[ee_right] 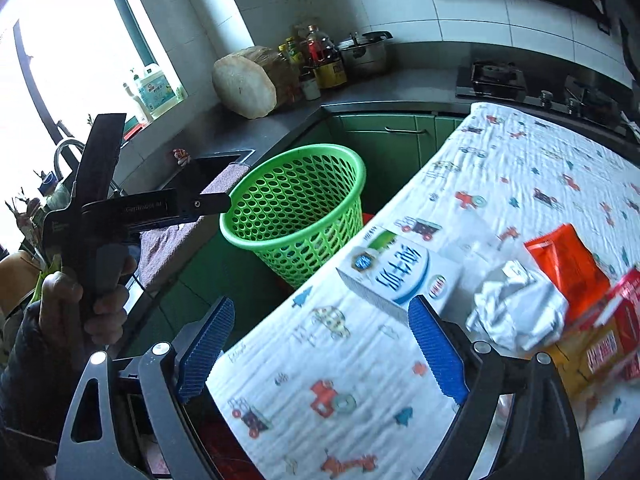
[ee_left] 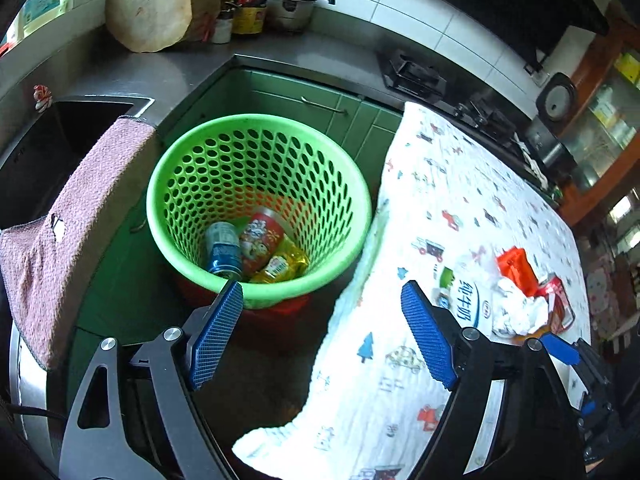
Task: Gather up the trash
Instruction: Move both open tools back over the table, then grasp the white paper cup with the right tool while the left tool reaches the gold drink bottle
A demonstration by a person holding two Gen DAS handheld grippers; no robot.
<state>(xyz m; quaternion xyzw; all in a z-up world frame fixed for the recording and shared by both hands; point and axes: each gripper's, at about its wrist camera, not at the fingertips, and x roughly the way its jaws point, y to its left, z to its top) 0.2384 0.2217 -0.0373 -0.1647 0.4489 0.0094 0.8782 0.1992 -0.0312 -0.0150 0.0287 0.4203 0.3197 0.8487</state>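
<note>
A green perforated basket (ee_left: 260,184) (ee_right: 296,208) stands on the floor beside the table. Inside it lie a blue can (ee_left: 222,250), a red can (ee_left: 260,242) and a yellow wrapper (ee_left: 282,266). My left gripper (ee_left: 322,292) hangs open and empty above the basket's near rim. On the printed tablecloth (ee_right: 500,168) lie a white milk carton (ee_right: 400,276) (ee_left: 466,300), crumpled white paper (ee_right: 516,312) (ee_left: 516,312), an orange packet (ee_right: 568,264) (ee_left: 516,270) and a red-and-yellow box (ee_right: 608,336). My right gripper (ee_right: 322,305) is open and empty over the table's near edge, short of the carton.
A hand (ee_right: 100,300) holds the left gripper's handle at the left. A pink towel (ee_left: 80,216) drapes over the sink (ee_left: 48,152) edge. The counter carries a round wooden block (ee_left: 150,6), bottles (ee_right: 316,56) and a pot (ee_left: 290,8). A stove (ee_left: 416,74) sits behind the table; green cabinets (ee_left: 304,96) stand behind the basket.
</note>
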